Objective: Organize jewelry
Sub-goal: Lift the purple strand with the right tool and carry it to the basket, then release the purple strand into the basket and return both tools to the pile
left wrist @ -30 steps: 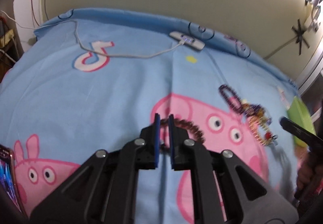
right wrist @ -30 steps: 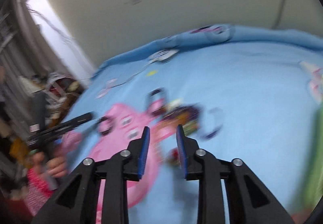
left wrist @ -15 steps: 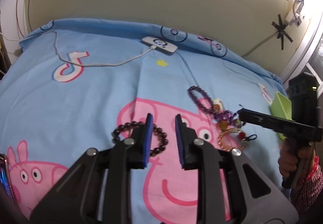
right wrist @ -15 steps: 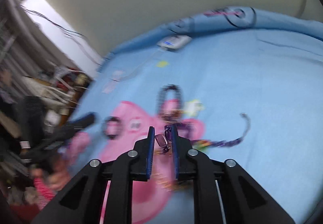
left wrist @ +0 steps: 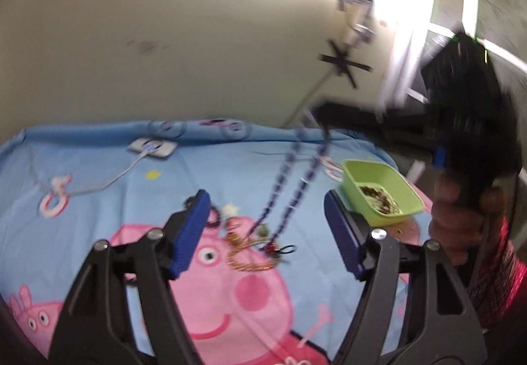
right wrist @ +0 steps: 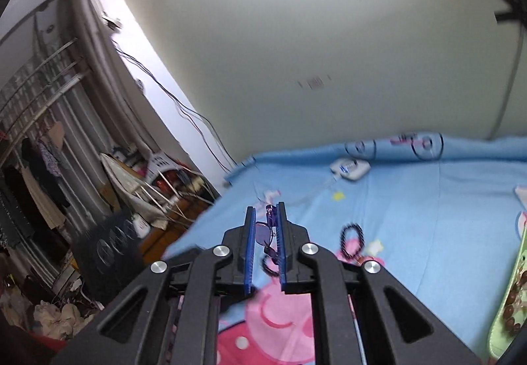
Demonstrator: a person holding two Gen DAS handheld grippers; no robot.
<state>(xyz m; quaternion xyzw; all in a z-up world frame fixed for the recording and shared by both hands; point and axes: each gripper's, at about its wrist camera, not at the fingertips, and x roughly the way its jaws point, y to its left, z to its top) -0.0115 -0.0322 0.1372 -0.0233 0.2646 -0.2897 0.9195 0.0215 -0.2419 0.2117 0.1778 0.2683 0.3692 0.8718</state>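
Left wrist view is showing the left gripper [left wrist: 267, 226] opening on nothing, a purple beaded necklace [left wrist: 290, 180] dangling beside a green plastic tray [left wrist: 378, 172]; right wrist view is showing the right gripper [right wrist: 266, 245] clenching that necklace's clasp.

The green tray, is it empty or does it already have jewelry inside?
Not empty. The green tray already holds a small dark heap of beaded jewelry on its bottom; the blur hides which pieces.

tray [left wrist: 378, 180] on bedsheet [left wrist: 98, 200], right of jewelry heap [left wrist: 253, 249] | charger [left wrist: 152, 146] behind heap, near wall [left wrist: 164, 36]
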